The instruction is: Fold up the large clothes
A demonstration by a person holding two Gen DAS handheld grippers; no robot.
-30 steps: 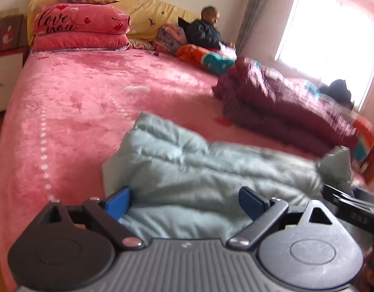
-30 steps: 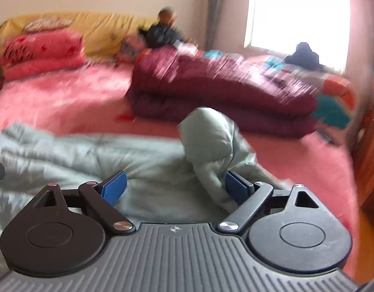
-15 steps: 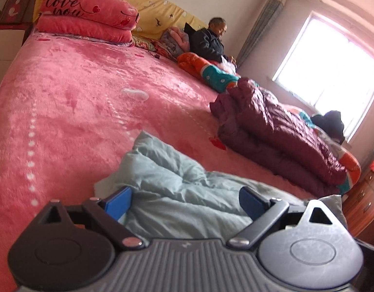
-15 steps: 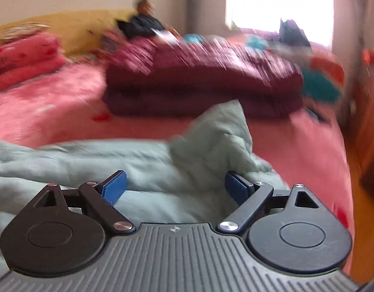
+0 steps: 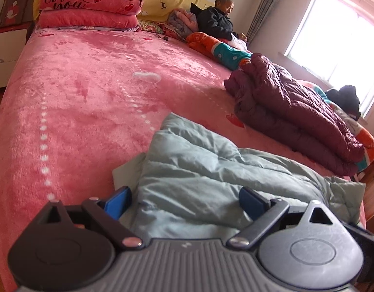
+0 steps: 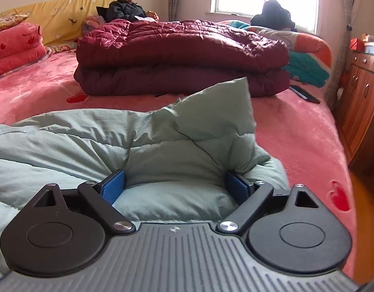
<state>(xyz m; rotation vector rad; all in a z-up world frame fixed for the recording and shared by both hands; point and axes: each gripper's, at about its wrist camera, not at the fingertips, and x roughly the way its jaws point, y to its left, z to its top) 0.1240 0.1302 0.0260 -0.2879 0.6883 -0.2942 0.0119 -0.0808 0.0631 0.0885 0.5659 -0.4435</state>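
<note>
Pressing my right gripper (image 6: 174,186) into the pale green padded jacket (image 6: 94,143): jaws spread wide, padding bulging between the blue pads (image 6: 113,187), nothing clamped. A second ago this claw stood back from the cloth; it has since come down into the near hem, and the raised flap (image 6: 218,112) has dropped lower. Left gripper (image 5: 185,200) likewise wide open, empty, over the jacket's left part, view now steadier and closer. Jacket lies crumpled at the near edge of the pink bed (image 5: 89,92), maroon quilt (image 6: 182,56) well apart. Judgement: grasp imminent, fold not yet begun.
</note>
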